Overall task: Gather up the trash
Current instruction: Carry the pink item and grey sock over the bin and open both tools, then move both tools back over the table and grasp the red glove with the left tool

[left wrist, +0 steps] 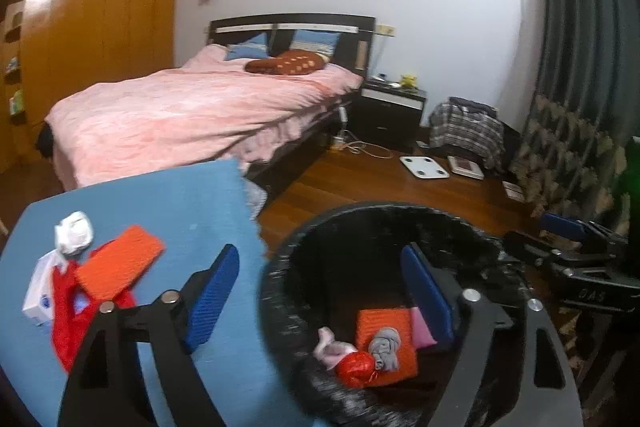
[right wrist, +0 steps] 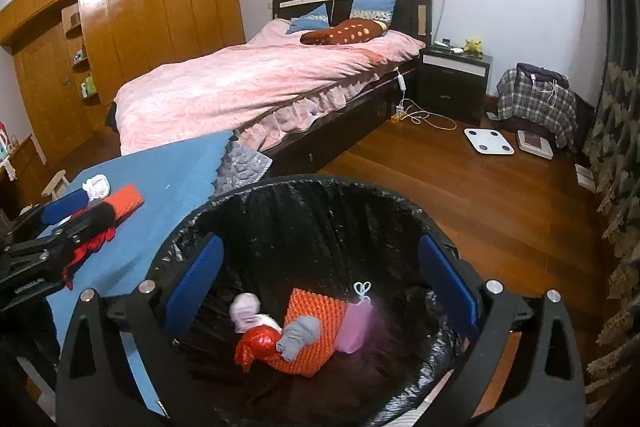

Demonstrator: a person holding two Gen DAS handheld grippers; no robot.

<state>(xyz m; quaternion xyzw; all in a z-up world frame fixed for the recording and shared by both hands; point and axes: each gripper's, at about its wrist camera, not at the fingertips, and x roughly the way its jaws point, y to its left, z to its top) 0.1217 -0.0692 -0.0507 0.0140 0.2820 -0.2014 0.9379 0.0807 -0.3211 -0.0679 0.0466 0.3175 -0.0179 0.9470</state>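
right wrist view first: our right gripper (right wrist: 320,291) hangs over the black-lined bin (right wrist: 320,187), its blue pads spread wide with nothing between them. below, on the bin's floor, lie an orange sponge (right wrist: 316,319), a red foil wad (right wrist: 256,345), a grey cloth roll (right wrist: 298,337), a pink piece (right wrist: 356,323) and a pale crumpled tissue (right wrist: 246,311).

from the left wrist view, our left gripper (left wrist: 320,291) also stands wide apart and empty, straddling the bin's near rim: one pad over the blue table (left wrist: 172,195), the other inside the bin. on the table, just beyond that pad, we see a second orange sponge (left wrist: 120,259) lying over a red bag (left wrist: 64,311), a white tissue ball (left wrist: 74,231) and a small white packet (left wrist: 38,291).

the table's edge meets the bin's rim. farther off, bare wooden floor (right wrist: 460,187) lies open toward the pink bed (right wrist: 256,83).
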